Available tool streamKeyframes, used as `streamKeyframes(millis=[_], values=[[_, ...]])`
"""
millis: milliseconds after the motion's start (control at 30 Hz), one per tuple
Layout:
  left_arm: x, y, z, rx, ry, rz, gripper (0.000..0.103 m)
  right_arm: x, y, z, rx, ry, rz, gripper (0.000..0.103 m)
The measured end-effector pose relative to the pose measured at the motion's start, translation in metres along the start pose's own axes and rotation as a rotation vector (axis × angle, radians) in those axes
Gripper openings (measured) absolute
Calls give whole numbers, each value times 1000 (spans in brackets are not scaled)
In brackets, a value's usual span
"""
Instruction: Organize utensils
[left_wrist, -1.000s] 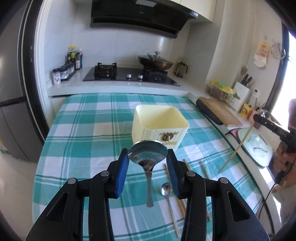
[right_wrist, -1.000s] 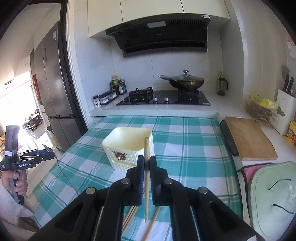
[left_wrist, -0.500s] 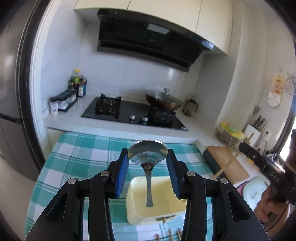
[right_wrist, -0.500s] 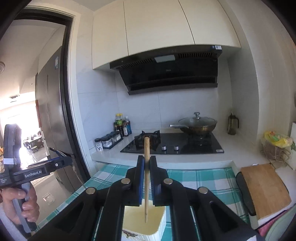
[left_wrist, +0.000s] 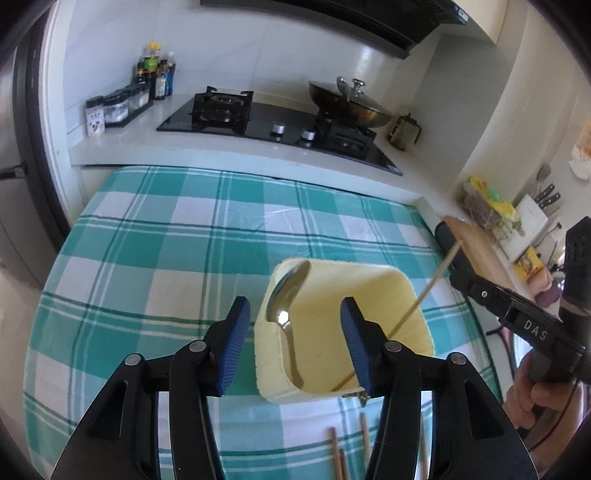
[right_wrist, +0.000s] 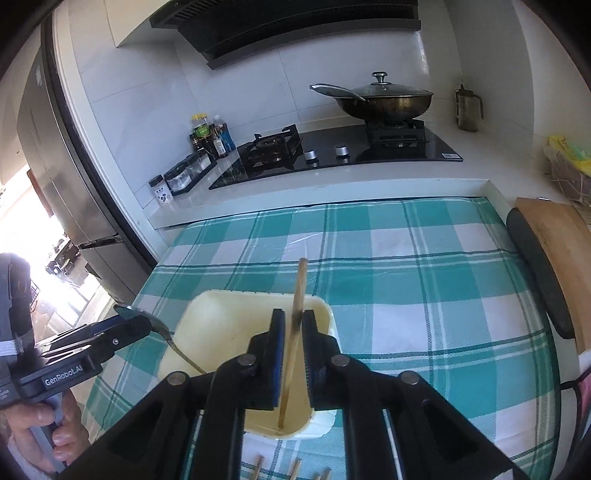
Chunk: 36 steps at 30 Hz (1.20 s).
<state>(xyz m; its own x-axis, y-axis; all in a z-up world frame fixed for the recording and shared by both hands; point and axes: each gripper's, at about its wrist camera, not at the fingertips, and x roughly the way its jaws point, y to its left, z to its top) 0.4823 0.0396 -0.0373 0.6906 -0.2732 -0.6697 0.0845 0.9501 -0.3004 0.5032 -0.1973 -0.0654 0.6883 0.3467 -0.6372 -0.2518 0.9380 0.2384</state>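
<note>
A cream square container (left_wrist: 399, 306) (right_wrist: 207, 325) stands on the checked tablecloth. In the left wrist view my left gripper (left_wrist: 293, 325) is open above it, and a metal spoon (left_wrist: 286, 299) leans free in the container's left corner, handle down. In the right wrist view my right gripper (right_wrist: 293, 328) has its jaws slightly apart around a wooden chopstick (right_wrist: 297, 295), whose lower end rests on the container floor. The chopstick (left_wrist: 424, 291) also shows slanting into the container in the left wrist view. Whether the pads still press it is unclear.
Loose chopsticks (left_wrist: 336, 454) (right_wrist: 258, 469) lie on the cloth in front of the container. Behind are a worktop with a gas hob (right_wrist: 332, 147), a lidded wok (right_wrist: 388, 99) and spice jars (left_wrist: 118, 107). A wooden cutting board (right_wrist: 554, 251) lies at the right.
Both grippers came down over the container. The left gripper opened and let the spoon drop in. The right gripper lowered the chopstick in and its jaws parted slightly.
</note>
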Motion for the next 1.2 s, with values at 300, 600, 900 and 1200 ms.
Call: streamKeyframes(millis=[300, 600, 900, 1200], values=[[-104, 22, -100, 80, -11, -14, 88, -119, -7, -42, -128, -134, -35, 36], [-99, 59, -279, -108, 74, 109, 89, -160, -76, -264, -59, -56, -320, 43], [-83, 21, -281, -17, 81, 78, 89, -150, -101, -321, 28, 16, -360, 43], [-47, -4, -274, 46, 133, 55, 89, -141, -76, -318, -20, 17, -287, 43]])
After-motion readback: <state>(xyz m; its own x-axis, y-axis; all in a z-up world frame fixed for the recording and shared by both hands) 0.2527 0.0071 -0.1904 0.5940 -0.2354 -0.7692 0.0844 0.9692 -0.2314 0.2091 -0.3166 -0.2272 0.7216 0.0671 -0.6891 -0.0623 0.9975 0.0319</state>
